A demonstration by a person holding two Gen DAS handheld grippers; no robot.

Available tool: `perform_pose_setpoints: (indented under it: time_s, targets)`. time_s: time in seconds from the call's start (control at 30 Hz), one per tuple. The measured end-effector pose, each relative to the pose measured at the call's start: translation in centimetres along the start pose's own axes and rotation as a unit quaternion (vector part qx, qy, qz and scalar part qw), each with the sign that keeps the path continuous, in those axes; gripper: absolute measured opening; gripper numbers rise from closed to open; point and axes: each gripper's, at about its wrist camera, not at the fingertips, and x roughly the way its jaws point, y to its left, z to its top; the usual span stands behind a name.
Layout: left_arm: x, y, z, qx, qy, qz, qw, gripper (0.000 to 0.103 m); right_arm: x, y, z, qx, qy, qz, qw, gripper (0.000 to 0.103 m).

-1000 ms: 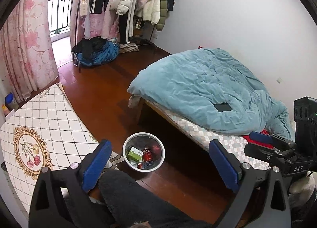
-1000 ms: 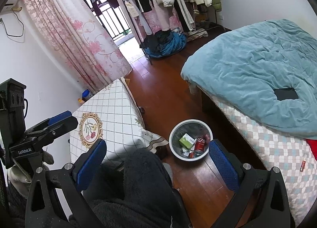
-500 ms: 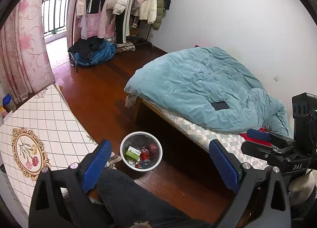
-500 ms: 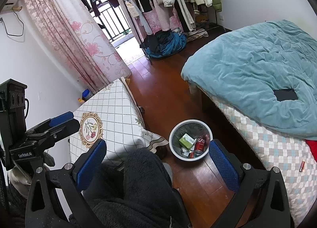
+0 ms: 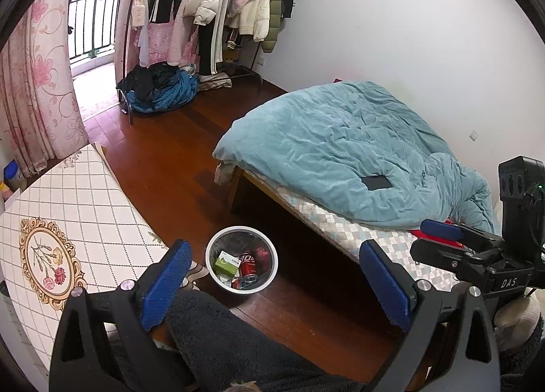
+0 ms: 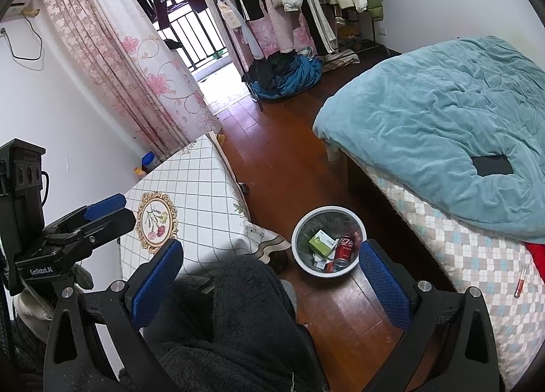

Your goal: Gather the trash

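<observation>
The white trash bin [image 5: 242, 259] stood on the wooden floor [image 5: 163, 167] between the tablecloth-covered table [image 5: 78, 208] and the bed [image 5: 340, 231]. It held a green box [image 5: 226, 261], red cans [image 5: 248, 263] and smaller scraps too small for you to make out. You held your left gripper [image 5: 276, 284] and right gripper [image 6: 272, 281] above it, each with blue pads spread wide and holding nothing. Only your right view showed a thin red-tipped tube [image 6: 520, 281] on the checked mattress. Your dark fleece-clad legs [image 6: 238, 317] hid the floor nearest you.
</observation>
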Motion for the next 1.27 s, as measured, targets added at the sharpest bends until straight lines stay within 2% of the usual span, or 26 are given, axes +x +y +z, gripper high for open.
perform_pose_setpoints:
  time_s: [0.87, 1.27]
  targets:
    - [0.0, 0.4, 0.4, -0.014, 0.005, -0.016, 0.9998, 0.100, 0.3, 0.6, 0.4, 0.000, 0.002, 0.000, 1.000, 0.103]
    - [0.3, 0.6, 0.1, -0.020, 0.007, -0.020, 0.9996, 0.100, 1.9, 0.9, 0.6, -0.004, 0.013, 0.001, 1.000, 0.103]
